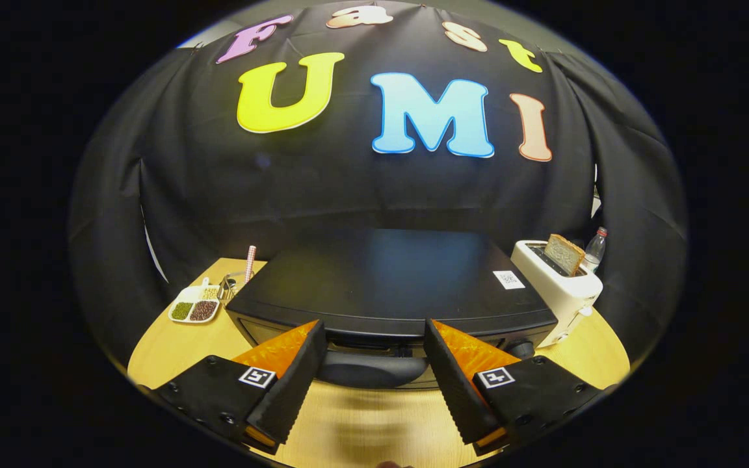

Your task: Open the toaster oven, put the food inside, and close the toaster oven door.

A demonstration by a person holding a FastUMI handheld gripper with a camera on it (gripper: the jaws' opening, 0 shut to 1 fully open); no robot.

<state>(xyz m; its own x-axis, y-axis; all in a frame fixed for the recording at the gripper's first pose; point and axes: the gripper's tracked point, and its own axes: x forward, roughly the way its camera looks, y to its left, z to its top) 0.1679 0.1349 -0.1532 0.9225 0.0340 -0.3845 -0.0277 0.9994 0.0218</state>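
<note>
From where I'm steering, the gripper (374,364) sits low in the frame with its fingers spread wide and nothing between them but bare wooden table (374,422). Just ahead of the fingertips, lower centre, is the toaster oven (387,286), seen from above its front edge; its dark door handle (371,367) lies in the gap between the two fingers, and the door looks closed. I judge we are at the very first step: reaching for the handle to open the door. Next I would need to ease forward and down until the fingers straddle that handle, then close and pull. At the left of the oven sits a small divided dish (194,307) of beans or grains. At the right stands a white toaster (560,289) with a slice of bread (564,253) upright in its slot, probably the food to load, and a bottle (595,248) behind it.
</note>
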